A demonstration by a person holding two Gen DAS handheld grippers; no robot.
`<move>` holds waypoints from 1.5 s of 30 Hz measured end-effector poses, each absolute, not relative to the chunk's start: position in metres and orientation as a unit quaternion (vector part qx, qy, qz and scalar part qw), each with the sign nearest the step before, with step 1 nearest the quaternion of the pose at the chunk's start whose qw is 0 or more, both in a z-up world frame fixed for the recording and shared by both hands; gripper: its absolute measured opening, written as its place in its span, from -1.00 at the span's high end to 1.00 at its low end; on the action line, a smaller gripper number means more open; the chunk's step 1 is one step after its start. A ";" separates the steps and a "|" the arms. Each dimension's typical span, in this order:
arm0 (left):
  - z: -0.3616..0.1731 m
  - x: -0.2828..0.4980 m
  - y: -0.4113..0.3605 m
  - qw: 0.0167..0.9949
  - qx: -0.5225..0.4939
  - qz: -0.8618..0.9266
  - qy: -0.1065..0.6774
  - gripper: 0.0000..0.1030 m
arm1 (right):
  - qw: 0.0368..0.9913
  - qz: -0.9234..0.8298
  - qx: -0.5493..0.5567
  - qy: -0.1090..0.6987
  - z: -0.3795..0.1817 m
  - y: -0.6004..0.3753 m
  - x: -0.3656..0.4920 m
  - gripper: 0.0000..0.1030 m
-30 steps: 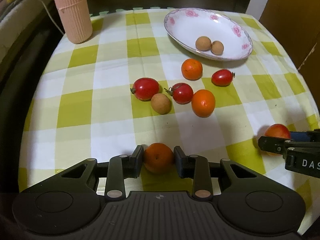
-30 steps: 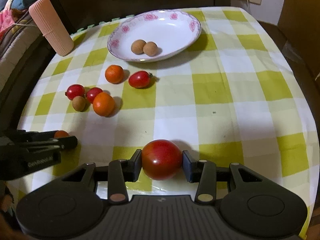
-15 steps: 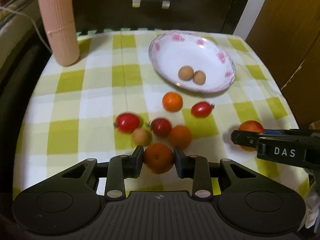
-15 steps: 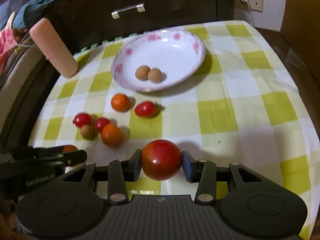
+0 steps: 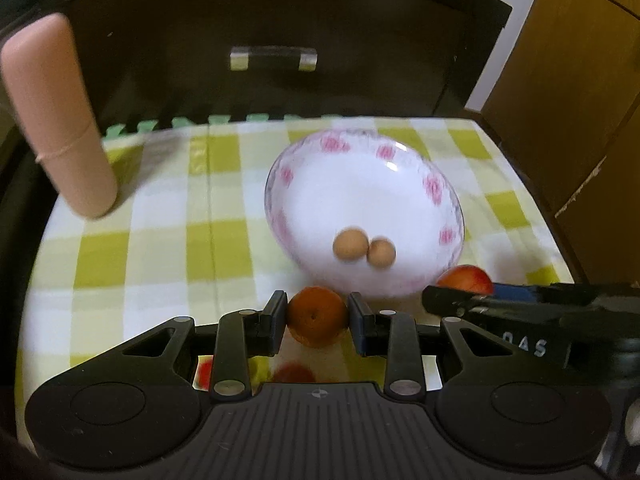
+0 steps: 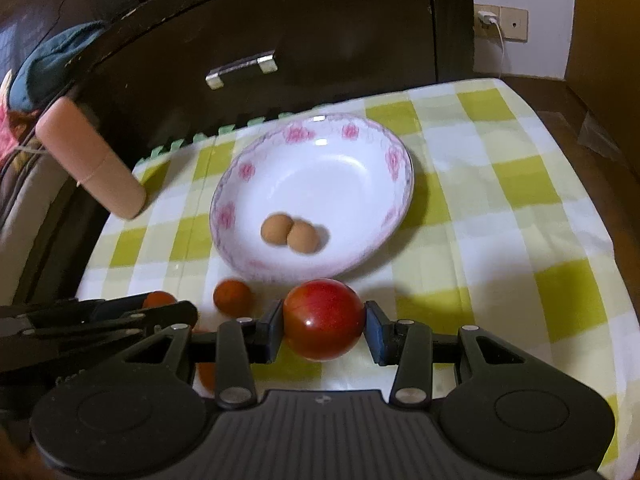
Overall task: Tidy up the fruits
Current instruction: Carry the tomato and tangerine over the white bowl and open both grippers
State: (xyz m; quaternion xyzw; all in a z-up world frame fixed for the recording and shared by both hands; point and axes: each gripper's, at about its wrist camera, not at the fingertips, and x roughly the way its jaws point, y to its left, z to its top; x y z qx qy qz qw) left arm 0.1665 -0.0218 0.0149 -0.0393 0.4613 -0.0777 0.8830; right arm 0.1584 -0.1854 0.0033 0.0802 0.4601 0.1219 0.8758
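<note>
Between the left gripper's (image 5: 318, 317) fingers an orange (image 5: 318, 316) is clamped, dimple toward the camera. A round red fruit (image 6: 323, 320) is clamped by the right gripper (image 6: 324, 326); beyond both, the floral plate (image 6: 394, 184) is seen.

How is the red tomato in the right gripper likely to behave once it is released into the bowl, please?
The tomato looks round and glossy, so it will probably roll toward the two longans. The bowl has sloped walls that should contain it.

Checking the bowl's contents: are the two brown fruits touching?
Touching. The right wrist view shows the two brown fruits pressed side by side in the bowl, no gap between them.
</note>
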 end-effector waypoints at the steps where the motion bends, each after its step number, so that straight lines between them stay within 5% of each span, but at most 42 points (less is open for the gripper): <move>1: 0.015 0.171 -0.022 0.883 -0.038 -0.078 0.460 0.22 | 0.877 0.123 0.080 0.459 0.003 -0.185 0.163 0.23; 23: -0.010 0.230 -0.032 0.879 -0.037 -0.078 0.469 0.20 | 0.876 0.118 0.089 0.459 -0.017 -0.190 0.239 0.22; 45: 0.011 0.213 -0.024 0.892 -0.047 -0.072 0.445 -0.16 | 0.893 0.115 0.104 0.422 0.007 -0.194 0.226 0.20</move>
